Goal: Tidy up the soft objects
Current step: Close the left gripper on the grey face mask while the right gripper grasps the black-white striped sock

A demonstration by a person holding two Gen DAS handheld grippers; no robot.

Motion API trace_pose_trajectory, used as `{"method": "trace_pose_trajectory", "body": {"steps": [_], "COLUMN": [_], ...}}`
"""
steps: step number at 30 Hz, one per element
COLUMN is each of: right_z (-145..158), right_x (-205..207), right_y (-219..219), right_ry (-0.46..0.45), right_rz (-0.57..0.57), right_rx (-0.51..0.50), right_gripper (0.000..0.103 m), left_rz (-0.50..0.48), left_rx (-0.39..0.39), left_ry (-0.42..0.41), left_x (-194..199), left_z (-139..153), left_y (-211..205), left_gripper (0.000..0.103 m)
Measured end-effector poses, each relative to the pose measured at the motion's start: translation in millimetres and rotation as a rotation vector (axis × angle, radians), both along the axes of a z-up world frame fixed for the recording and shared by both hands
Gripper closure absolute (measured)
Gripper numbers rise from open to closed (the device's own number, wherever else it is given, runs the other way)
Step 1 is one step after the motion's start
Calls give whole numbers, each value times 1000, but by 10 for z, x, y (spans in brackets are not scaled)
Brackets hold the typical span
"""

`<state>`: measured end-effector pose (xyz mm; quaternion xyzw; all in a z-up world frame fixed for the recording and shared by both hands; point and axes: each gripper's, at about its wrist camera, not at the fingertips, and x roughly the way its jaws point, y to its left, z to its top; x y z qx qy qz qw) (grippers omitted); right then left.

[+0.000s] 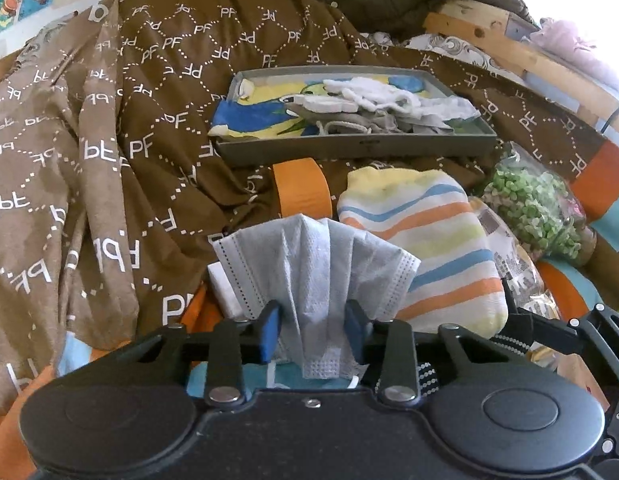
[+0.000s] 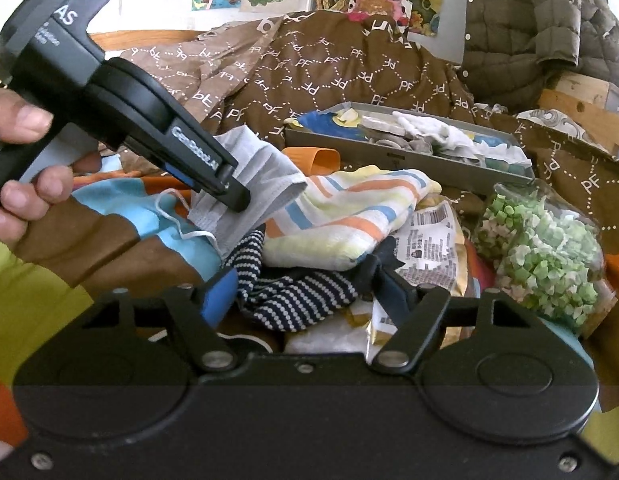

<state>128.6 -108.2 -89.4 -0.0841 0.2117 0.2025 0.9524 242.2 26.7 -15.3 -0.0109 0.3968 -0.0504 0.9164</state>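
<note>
The left gripper [image 1: 312, 330] pinched a pale blue face mask [image 1: 315, 268] between its fingers, holding it above a cluttered bed just beside a striped sock [image 1: 421, 248]. The right gripper [image 2: 309, 300] was spread wide around a navy dotted sock [image 2: 297, 300] in the pile. Farther back, a grey tray [image 1: 357, 148] of small white and grey items rested on a brown blanket [image 1: 109, 140].
</note>
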Motion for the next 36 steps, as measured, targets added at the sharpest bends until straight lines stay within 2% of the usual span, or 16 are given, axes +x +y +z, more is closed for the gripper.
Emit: {"method": "trace_pose_trajectory", "body": {"steps": [4,12,18,22,31,36], "right_z": [3,17,27,29,0,-17], "right_x": [-19,-51,-91,-87,-194,-254], "right_y": [-17,-89,-120,-164,-97,-21], "right_ry": [-4,-18,-37,-46,-120,-163], "right_rz": [6,11,15,12,19,21], "right_rx": [-2,-22,-48,-61,-189,-257], "right_gripper": [39,54,65,73,78,92], "left_rz": [-7,21,23,42,53,56], "left_rx": [11,7,5,-43,-97,-111], "left_ry": [15,48,43,43,33,28], "left_x": [13,67,63,28,-78,-99], "left_z": [-40,-98,-96,-77,-61,-63], "left_y": [-54,-46,-59,-5,68,91], "left_gripper": [74,84,92,95,97,97]}}
